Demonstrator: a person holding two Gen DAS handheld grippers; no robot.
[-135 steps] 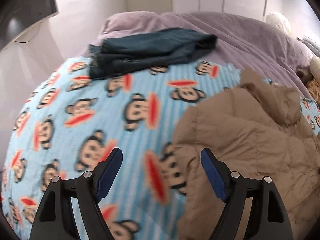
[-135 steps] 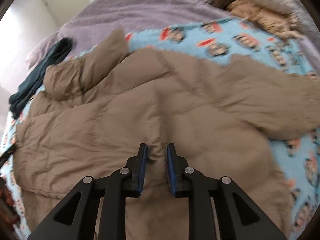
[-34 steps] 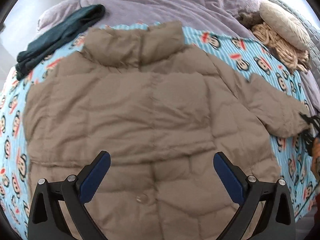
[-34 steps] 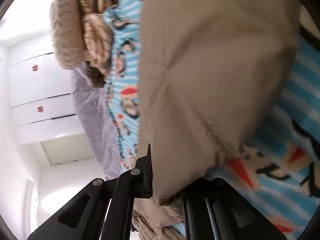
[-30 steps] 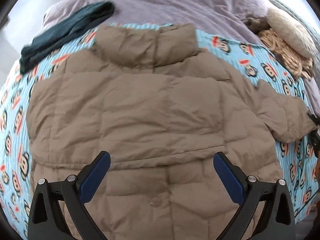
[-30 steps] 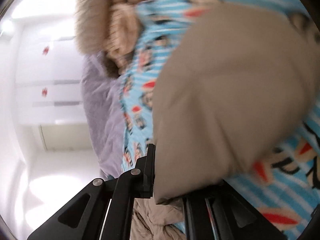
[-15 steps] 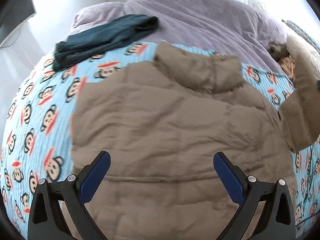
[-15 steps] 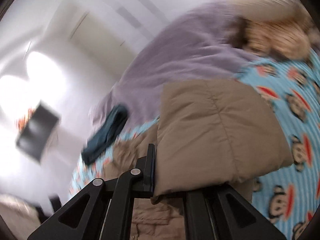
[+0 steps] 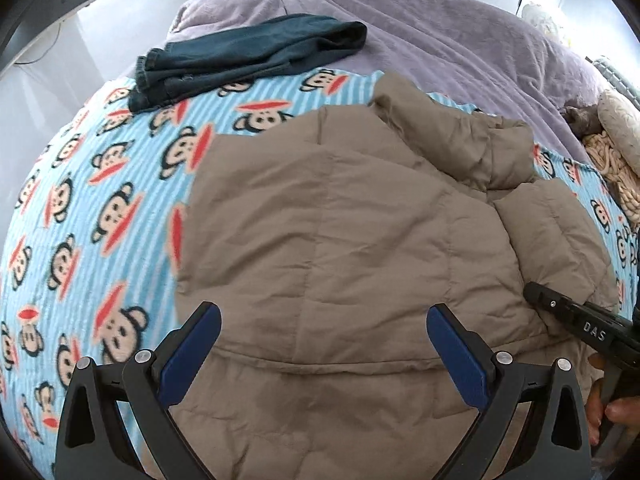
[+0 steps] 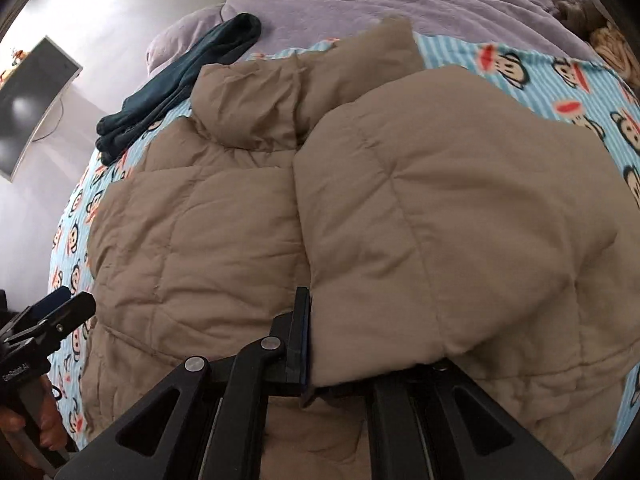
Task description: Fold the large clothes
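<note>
A tan quilted puffer jacket [image 9: 340,220] lies back up on a blue monkey-print blanket [image 9: 100,184], collar away from me. My left gripper [image 9: 324,344] is open and empty, hovering over the jacket's lower back. My right gripper [image 10: 320,344] is shut on the jacket's right sleeve [image 10: 452,216] and holds it folded in over the jacket's back. The sleeve covers the right finger. The right gripper also shows at the right edge of the left wrist view [image 9: 576,320]. The left gripper shows at the left edge of the right wrist view [image 10: 44,320].
A folded dark teal garment [image 9: 248,56] lies at the far left of the blanket. A purple bedspread [image 9: 460,36] covers the far part of the bed. Knitted beige cushions [image 9: 616,140] sit at the far right. A dark monitor [image 10: 32,100] stands beyond the bed's left side.
My right gripper has swung the sleeve up from the blanket and across onto the jacket's back. My left gripper stayed open and shifted left along the hem.
</note>
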